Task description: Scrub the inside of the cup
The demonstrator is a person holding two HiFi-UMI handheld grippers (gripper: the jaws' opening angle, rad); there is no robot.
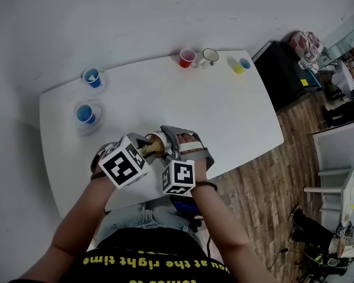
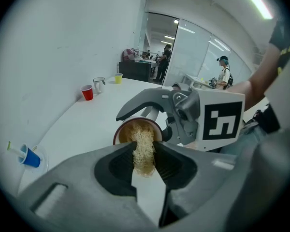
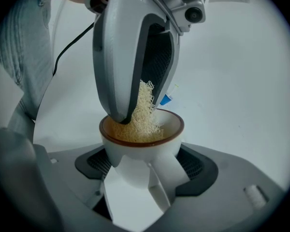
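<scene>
The right gripper (image 3: 141,174) is squeezing the white cup (image 3: 130,156) tight, holding it at the near edge of the white table (image 1: 212,111). The left gripper (image 2: 145,161) is pinching a yellow scrubber (image 2: 144,141) and poking it inside the cup.

White table (image 1: 236,117) is carrying a blue cup (image 1: 92,77) and second blue cup (image 1: 85,114) at left, possibly sitting on clear saucers; red cup (image 1: 187,58), white mug (image 1: 209,56), yellow cup (image 1: 238,66) are lining the far edge.
</scene>
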